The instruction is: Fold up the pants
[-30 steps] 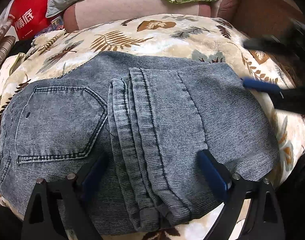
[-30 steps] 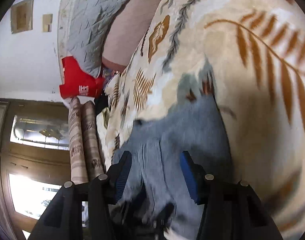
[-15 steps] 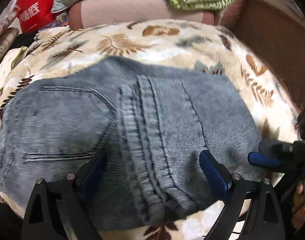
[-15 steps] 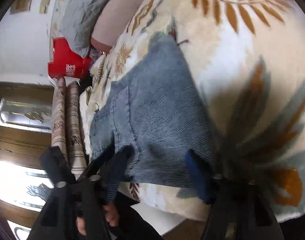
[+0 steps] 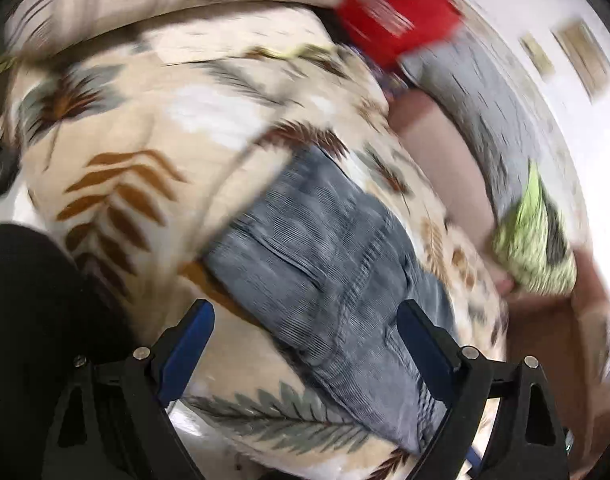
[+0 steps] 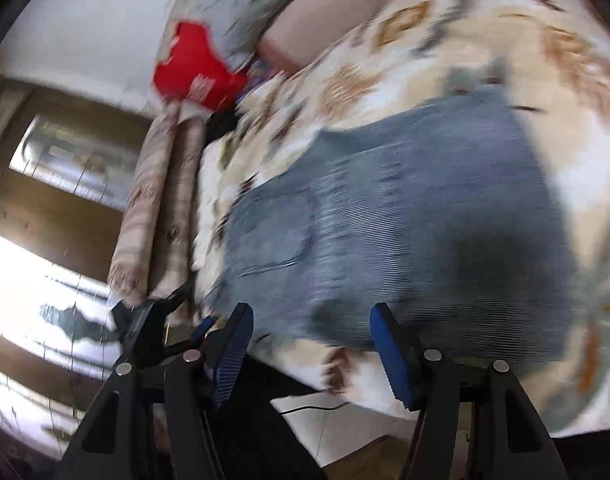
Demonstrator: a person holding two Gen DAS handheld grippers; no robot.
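The grey-blue jeans (image 5: pixel 333 272) lie folded into a compact bundle on the leaf-print blanket (image 5: pixel 145 128). Both views are blurred by motion. My left gripper (image 5: pixel 307 344) hovers over the bed's near edge, open, with the bundle's near end lying below and beyond its blue pads (image 5: pixel 193 340). In the right wrist view the jeans (image 6: pixel 405 232) show a back pocket on their left side. My right gripper (image 6: pixel 311 354) is open just off the bundle's near edge, nothing between its pads. The left gripper (image 6: pixel 161 320) shows dark at that view's lower left.
A red bag (image 6: pixel 193 72), a grey quilted pillow (image 5: pixel 485 100) and a green patterned cloth (image 5: pixel 533 240) lie at the head of the bed. Rolled mats (image 6: pixel 157 200) lean beside a wooden door with glass panes (image 6: pixel 45 200). A person's dark-clothed leg (image 5: pixel 33 300) is beside the bed.
The left gripper swung away to the left of the jeans and rolled sharply, so its view is tilted. The right gripper drew back off the jeans' edge, rolled, and its jaws widened.
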